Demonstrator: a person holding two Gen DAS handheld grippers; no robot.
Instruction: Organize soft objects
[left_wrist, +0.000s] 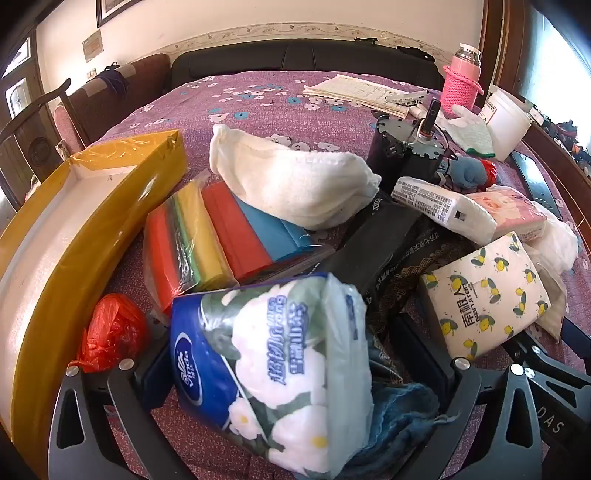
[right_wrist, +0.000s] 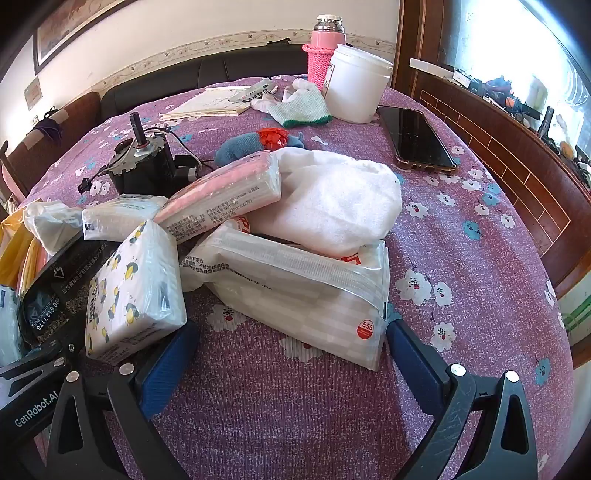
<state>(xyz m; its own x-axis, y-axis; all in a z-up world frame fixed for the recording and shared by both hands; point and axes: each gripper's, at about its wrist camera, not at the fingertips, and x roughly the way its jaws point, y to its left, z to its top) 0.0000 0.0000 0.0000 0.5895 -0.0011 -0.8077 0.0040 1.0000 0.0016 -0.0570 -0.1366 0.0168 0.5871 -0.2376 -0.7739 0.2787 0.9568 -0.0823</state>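
Observation:
My left gripper (left_wrist: 295, 354) has its jaws wide around a blue and white Vinda tissue pack (left_wrist: 280, 369), which lies tilted between the fingers; a firm grip cannot be seen. A blue cloth (left_wrist: 402, 413) lies under the pack. Ahead lie a white towel (left_wrist: 295, 184), coloured sponges in plastic (left_wrist: 214, 236), a black pack (left_wrist: 376, 240) and a lemon-print tissue pack (left_wrist: 487, 295). My right gripper (right_wrist: 291, 339) is open and empty, with its fingers on either side of the near end of a white wet-wipe pack (right_wrist: 303, 291). A white towel (right_wrist: 332, 203) lies on that pack.
A yellow box (left_wrist: 74, 229) stands open at the left. A black motor (right_wrist: 144, 162), a phone (right_wrist: 417, 136), a white tub (right_wrist: 354, 85), a pink bottle (right_wrist: 325, 51), a glove (right_wrist: 299, 107) and papers (right_wrist: 210, 103) lie further back on the purple cloth.

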